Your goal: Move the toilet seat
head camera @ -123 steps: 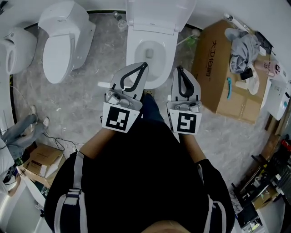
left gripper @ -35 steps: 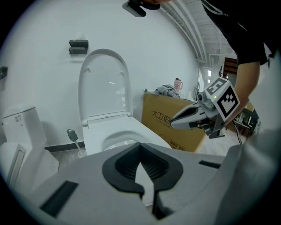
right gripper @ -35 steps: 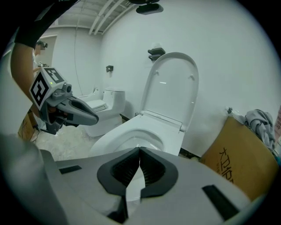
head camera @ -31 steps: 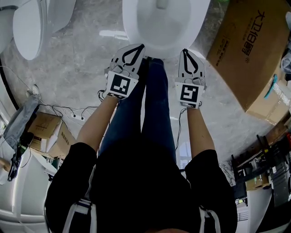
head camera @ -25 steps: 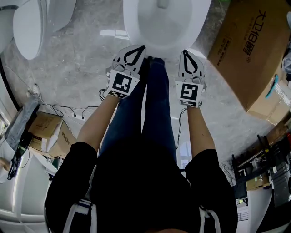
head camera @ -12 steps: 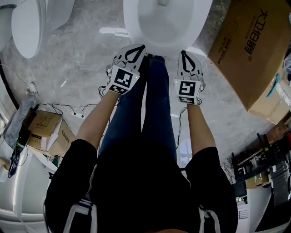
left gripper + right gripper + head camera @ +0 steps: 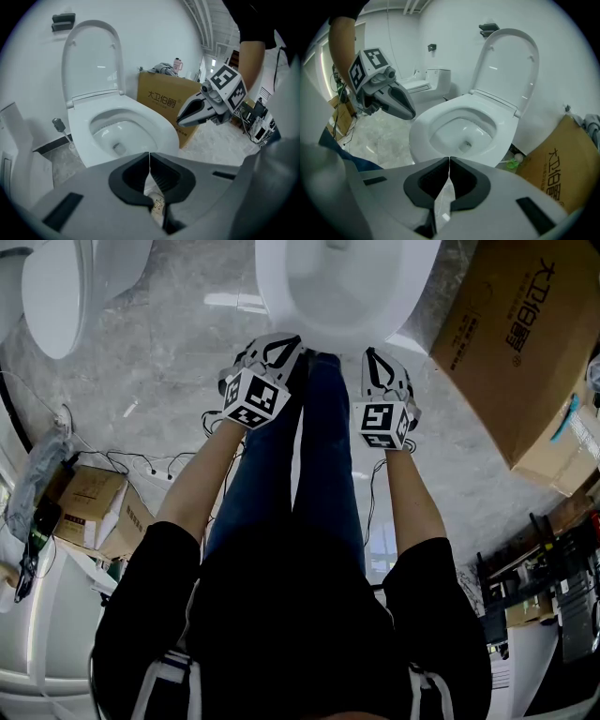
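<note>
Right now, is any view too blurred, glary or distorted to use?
Head view: dim but sharp, glare streaks on the marble floor, the toilet cut by the top edge. Left gripper view: strong fisheye with black corners, the raised lid bowed, no motion blur. Right gripper view: same fisheye; the white toilet has little contrast against the wall, the cardboard box is stretched near the rim.

A cardboard box [image 7: 514,334] sits on marbled floor [image 7: 159,367].
</note>
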